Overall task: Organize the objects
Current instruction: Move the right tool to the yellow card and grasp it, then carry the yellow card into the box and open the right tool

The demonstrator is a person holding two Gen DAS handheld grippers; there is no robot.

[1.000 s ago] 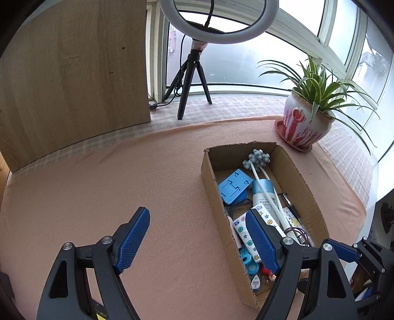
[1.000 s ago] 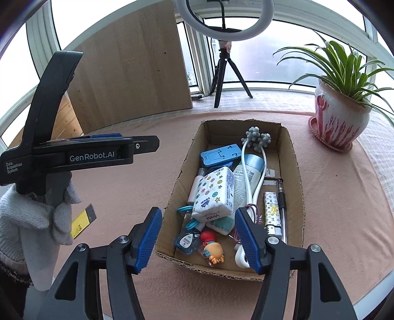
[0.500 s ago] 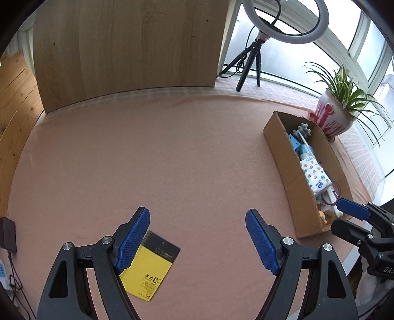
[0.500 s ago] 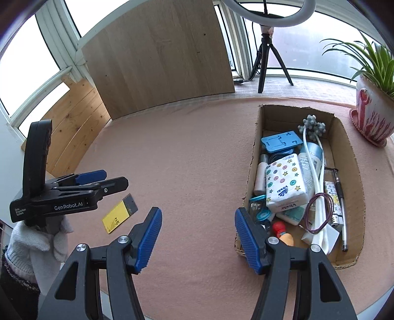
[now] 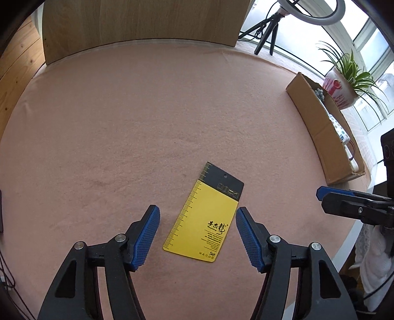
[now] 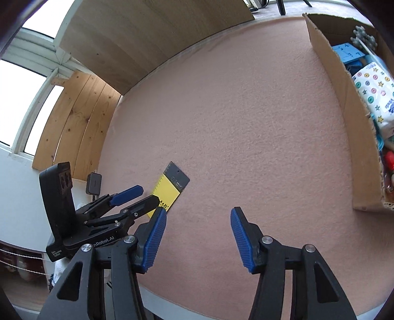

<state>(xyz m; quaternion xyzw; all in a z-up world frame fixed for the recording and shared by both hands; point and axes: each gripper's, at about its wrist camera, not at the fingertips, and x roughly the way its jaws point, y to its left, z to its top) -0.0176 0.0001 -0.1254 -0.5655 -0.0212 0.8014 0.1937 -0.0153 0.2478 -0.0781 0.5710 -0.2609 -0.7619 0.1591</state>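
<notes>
A yellow and black card lies flat on the pink felt table, its near half between the blue pads of my left gripper, which is open and just above it. From the right wrist view the same card shows under the left gripper. My right gripper is open over bare felt, to the right of the card, and it also shows at the right edge of the left wrist view. The cardboard box full of small items stands at the right.
A potted plant and a ring-light tripod stand behind the box. A wooden board leans at the table's far edge. The table's near edge runs close under both grippers. A small dark device sits at the left edge.
My left gripper has swung left from the box and come down over the yellow card. My right gripper has also turned left, away from the box, toward the card.
</notes>
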